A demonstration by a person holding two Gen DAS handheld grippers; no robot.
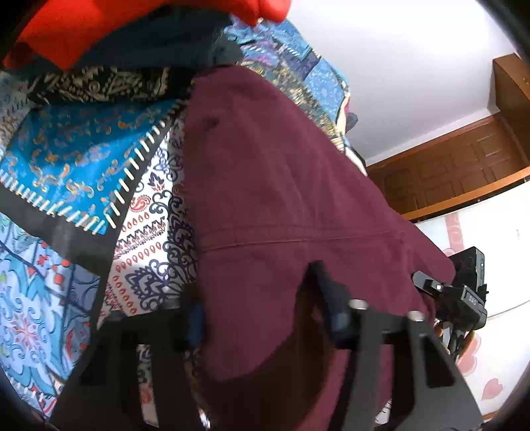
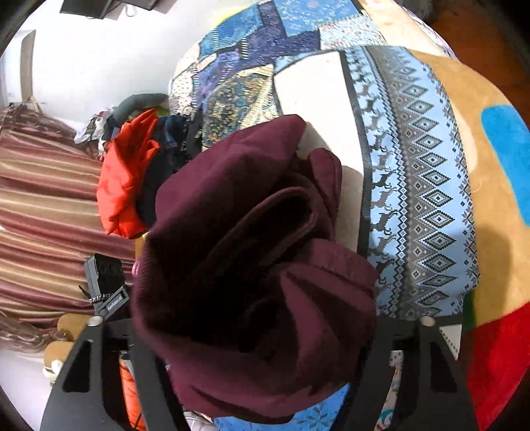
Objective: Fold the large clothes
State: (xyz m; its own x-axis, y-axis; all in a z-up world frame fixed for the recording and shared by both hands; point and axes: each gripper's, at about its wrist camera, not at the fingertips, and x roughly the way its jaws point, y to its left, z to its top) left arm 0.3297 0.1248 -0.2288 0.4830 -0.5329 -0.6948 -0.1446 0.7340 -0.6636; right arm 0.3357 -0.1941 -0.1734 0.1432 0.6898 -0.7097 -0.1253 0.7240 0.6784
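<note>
My left gripper (image 1: 261, 318) is clamped on the maroon garment (image 1: 291, 185), its fingers reaching toward twelve o'clock. My right gripper (image 2: 261, 335) is at three o'clock of it, its jaws buried in bunched folds, so I cannot tell their gap.

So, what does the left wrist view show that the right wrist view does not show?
Only the left wrist view shows the maroon garment spread out long with a seam across it, and a wooden door. Only the right wrist view shows the garment bunched in folds, a striped curtain and a blue reindeer-pattern cloth. Both show the garment, an orange-red cloth and the patterned bed cover.
</note>
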